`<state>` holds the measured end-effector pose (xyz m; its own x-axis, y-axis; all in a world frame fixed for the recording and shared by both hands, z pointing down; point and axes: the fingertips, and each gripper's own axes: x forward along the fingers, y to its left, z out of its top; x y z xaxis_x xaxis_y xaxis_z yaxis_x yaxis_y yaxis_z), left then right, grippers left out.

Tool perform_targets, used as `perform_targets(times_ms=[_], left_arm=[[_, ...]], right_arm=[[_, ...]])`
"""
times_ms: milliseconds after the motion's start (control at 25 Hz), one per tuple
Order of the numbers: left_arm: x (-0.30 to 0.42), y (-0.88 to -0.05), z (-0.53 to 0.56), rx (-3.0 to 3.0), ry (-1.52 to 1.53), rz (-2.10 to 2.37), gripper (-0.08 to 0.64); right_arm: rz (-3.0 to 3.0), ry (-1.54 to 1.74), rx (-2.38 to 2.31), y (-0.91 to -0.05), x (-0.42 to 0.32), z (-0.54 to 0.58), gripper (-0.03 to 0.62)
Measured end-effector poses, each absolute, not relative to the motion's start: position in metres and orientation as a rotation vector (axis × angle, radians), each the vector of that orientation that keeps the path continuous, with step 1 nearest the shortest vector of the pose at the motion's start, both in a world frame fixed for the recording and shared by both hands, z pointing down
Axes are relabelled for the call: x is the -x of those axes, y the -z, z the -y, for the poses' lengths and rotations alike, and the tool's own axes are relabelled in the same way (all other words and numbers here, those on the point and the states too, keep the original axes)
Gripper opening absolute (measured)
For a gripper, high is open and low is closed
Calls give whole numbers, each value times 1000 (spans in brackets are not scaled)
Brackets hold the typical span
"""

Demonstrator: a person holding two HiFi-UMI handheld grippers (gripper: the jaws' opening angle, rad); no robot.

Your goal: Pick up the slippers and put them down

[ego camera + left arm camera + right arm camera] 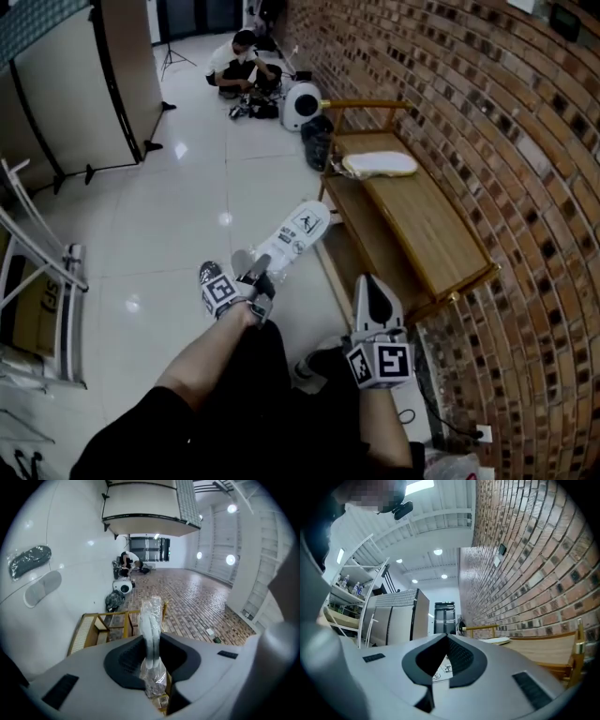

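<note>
A pair of white slippers in a clear plastic bag (302,234) hangs over the tiled floor just left of the wooden bench (427,225). My left gripper (260,274) is shut on the bag's near end. In the left gripper view the bagged slippers (151,616) stand upright between the dark pads (129,660), pinched on both sides by the left gripper (151,644). A second pale slipper package (380,165) lies on the bench's far end. My right gripper (373,284) sits beside the bench's near end; in its own view the right gripper (446,637) has its tips together with nothing between them.
A brick wall (525,141) runs along the right behind the bench. A person (242,64) sits on the floor far ahead, near a white round device (301,103) and a black bag (317,141). A metal rack (42,281) stands at the left, partition panels (75,84) behind it.
</note>
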<state>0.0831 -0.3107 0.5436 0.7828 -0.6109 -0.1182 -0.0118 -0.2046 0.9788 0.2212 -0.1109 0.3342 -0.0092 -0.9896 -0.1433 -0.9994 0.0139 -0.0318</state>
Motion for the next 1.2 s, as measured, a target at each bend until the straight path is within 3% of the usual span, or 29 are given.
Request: perform_targets(times_ms=[280,600,960,1200], left_arm=[[-34,-515,332,-1682,772,657,67],[-27,-509,362,-1695,843,678,69],[-73,-618,395,-1533,732,788,71],[-116,-720,388,-1380,677,901,71]], right_arm=[[-2246,-138,2014,-340,-181,152,9],[-2273,-64,1988,-366,-175,206,9],[-2364,99,2035,-454,-188,270,9],[-2370,254,2055,-516,-236,281,9]])
